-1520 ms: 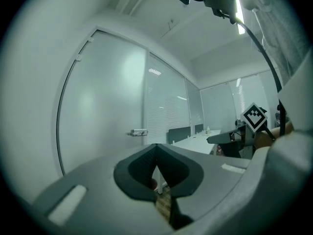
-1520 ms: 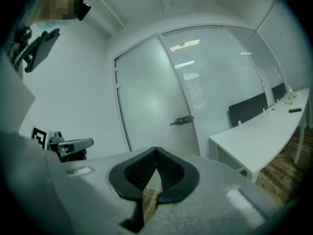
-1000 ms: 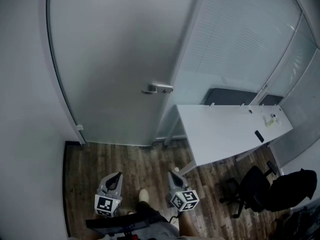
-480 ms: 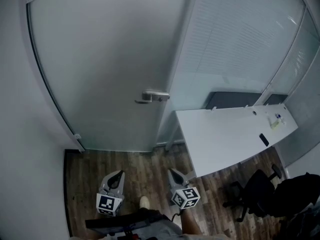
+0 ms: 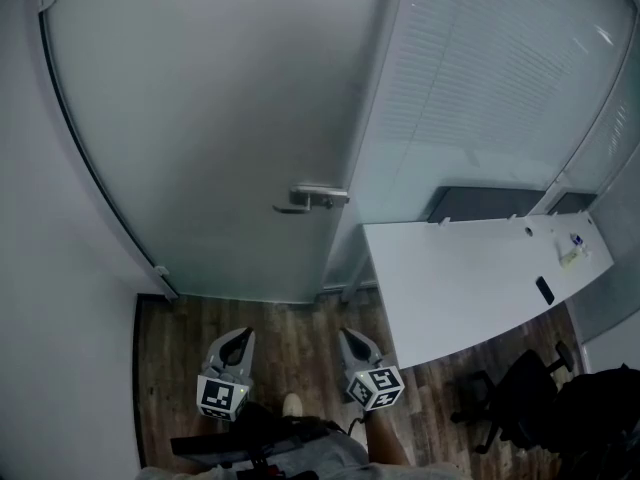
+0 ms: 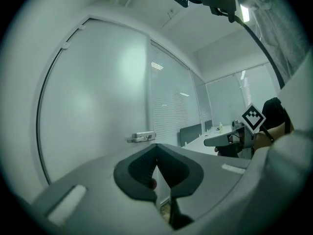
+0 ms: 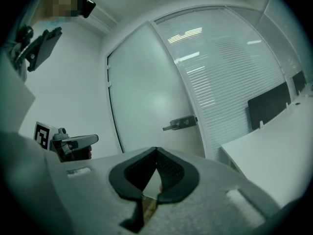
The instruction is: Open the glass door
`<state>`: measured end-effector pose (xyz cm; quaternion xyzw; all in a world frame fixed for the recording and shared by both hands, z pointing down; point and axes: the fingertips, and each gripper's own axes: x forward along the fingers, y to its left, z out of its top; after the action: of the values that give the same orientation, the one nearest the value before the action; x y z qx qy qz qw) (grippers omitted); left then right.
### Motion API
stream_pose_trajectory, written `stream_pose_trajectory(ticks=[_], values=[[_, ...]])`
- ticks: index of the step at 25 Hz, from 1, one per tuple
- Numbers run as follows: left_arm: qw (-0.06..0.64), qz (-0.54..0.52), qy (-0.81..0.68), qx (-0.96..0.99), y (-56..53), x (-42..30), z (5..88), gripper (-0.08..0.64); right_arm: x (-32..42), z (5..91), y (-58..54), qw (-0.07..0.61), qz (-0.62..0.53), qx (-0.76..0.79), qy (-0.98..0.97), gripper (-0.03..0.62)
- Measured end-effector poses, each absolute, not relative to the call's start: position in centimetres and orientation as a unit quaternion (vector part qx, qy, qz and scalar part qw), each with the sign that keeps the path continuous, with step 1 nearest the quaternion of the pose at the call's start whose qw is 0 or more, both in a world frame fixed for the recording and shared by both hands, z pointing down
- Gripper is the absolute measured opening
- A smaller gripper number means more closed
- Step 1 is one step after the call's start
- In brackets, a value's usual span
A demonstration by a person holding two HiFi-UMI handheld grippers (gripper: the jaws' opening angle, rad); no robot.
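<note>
the glass door (image 5: pixel 200 118) stands ahead of you, handle (image 5: pixel 318 197) at its right edge. the desk (image 5: pixel 470 278) lies right, chair (image 5: pixel 525 398) before it.

The left gripper (image 5: pixel 238 344) and the right gripper (image 5: pixel 353 344) are pointing forward, roughly level, side by side and apart, each with jaws pressing together at the tips.
</note>
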<state>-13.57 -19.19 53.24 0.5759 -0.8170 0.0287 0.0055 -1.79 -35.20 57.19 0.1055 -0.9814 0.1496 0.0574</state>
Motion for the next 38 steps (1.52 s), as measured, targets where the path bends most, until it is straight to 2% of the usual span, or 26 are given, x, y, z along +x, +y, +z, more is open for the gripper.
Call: stream_pose_trajectory(ticks=[13, 28, 38], values=[[0.011, 0.041, -0.797, 0.602, -24.1, -17.1, 53.5, 0.003, -2.7, 57.9, -38.9, 0.062, 0.162, 0.149, -0.973, 0.002], [0.007, 0.064, -0.736, 0.674, -31.4, -24.5, 54.0, 0.003, -7.6, 58.2, -42.6, 0.046, 0.176, 0.232, -0.955, 0.002], [0.002, 0.1, -0.685, 0.721, -36.1, -26.3, 54.4, 0.005, -8.2, 58.0, -45.0, 0.038, 0.179, 0.286, -0.941, 0.002]])
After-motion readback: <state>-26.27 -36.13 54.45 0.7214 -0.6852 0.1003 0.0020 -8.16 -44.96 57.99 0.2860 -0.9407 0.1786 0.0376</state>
